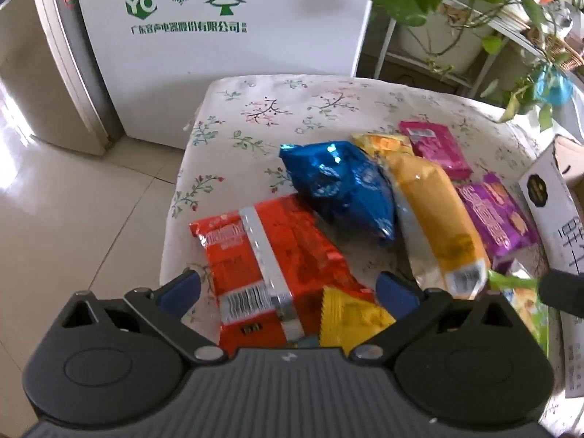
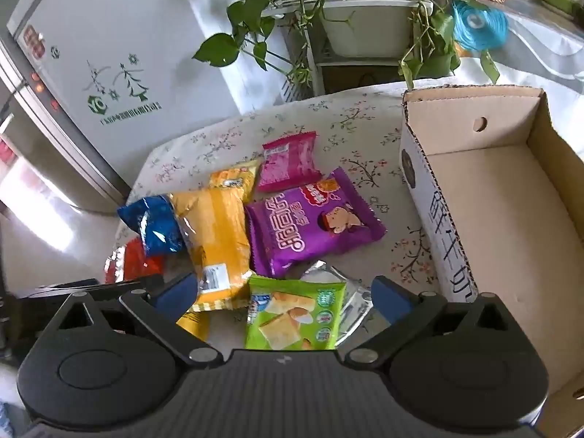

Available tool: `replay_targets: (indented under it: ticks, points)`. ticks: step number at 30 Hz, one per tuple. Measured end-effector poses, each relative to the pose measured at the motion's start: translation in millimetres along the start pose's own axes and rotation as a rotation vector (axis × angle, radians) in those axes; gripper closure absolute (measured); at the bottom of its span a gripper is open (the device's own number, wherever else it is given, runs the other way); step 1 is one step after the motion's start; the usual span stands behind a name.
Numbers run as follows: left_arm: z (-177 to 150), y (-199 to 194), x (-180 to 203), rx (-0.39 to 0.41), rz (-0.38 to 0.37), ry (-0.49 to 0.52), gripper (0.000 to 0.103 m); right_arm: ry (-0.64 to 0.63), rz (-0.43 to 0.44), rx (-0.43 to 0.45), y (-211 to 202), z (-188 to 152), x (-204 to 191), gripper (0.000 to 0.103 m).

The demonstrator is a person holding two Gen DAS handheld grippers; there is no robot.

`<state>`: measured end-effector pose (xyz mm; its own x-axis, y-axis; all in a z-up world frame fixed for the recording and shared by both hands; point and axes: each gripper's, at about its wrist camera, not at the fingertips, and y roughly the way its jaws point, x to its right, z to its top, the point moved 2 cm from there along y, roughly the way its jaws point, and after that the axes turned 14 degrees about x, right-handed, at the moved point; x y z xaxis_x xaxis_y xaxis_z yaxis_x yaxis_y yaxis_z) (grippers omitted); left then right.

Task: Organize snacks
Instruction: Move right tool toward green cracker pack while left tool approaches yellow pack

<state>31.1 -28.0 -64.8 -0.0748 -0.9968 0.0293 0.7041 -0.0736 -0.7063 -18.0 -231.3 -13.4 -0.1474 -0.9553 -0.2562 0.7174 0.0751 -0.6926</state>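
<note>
Cardboard box seen empty at right edge of floral-clothed tabletop. Snack packets clustered beside it: orange, purple, red, blue, green, pink. Left tongs spread wide above red packet, right tongs spread wide above green; nothing pinched.

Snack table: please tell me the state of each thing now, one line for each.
Left gripper: jaws open, above the red packet, holding nothing.
Right gripper: jaws open, above the green packet, holding nothing.
Cardboard box: open on top, nothing seen inside.
Red packet: sealed, lying flat.
Green packet: sealed, lying flat.
Purple packet: sealed, lying flat.
</note>
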Motion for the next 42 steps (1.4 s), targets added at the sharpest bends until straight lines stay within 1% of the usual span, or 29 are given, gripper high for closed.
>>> replay_targets:
  ticks: [2, 5, 7, 9, 11, 13, 16, 17, 20, 21, 28, 35, 42]
  points:
    - [2.8, -7.5, 3.6, 0.013, 0.022, 0.003, 0.001, -0.02, -0.018, -0.009, 0.7, -2.5, -2.2, 0.0]
    - [1.9, -20.6, 2.7, 0.026, 0.016, -0.009, 0.001, -0.047, -0.04, -0.007, 0.8, -6.6, -7.0, 0.0]
    - [0.8, -29.2, 8.5, 0.034, 0.015, -0.006, 0.001, -0.077, -0.051, 0.0, -0.2, -10.6, -11.6, 0.0]
    - [2.1, -35.1, 7.8, 0.048, 0.016, 0.017, 0.001, -0.114, -0.07, -0.01, -0.5, -3.4, -11.0, 0.0]
    - [0.8, -40.9, 14.3, 0.058, 0.058, 0.035, 0.001, -0.131, -0.083, -0.01, -2.3, 1.1, -11.5, 0.0]
    - [-0.2, -43.0, 18.6, 0.049, 0.083, 0.055, 0.001, -0.121, -0.081, -0.003, -0.2, -0.2, -13.5, 0.0]
    - [0.6, -45.6, 16.5, 0.036, 0.098, 0.028, 0.002, -0.122, -0.097, -0.016, 0.4, 4.0, -13.4, 0.0]
    - [-0.2, -47.3, 16.4, 0.033, 0.105, 0.022, 0.002, -0.116, -0.092, -0.006, -0.5, -0.2, -14.8, 0.0]
    - [-0.5, -51.4, 14.8, 0.028, 0.123, 0.013, 0.002, -0.111, -0.09, -0.015, -0.5, 1.8, -16.6, 0.0]
    - [-0.5, -52.6, 14.7, 0.025, 0.129, 0.013, 0.002, -0.121, -0.096, 0.001, -1.7, -0.4, -15.2, 0.0]
    - [-1.0, -61.7, 16.3, 0.03, 0.179, 0.013, 0.002, -0.175, -0.126, 0.025, -3.5, -1.3, -20.0, 0.0]
    - [-1.1, -66.7, 14.8, 0.018, 0.189, -0.02, 0.003, -0.192, -0.123, 0.019, -8.1, -0.1, -20.6, 0.0]
    - [1.7, -70.5, 21.8, 0.014, 0.201, 0.002, 0.003, -0.193, -0.123, -0.011, -9.9, -0.3, -20.0, 0.0]
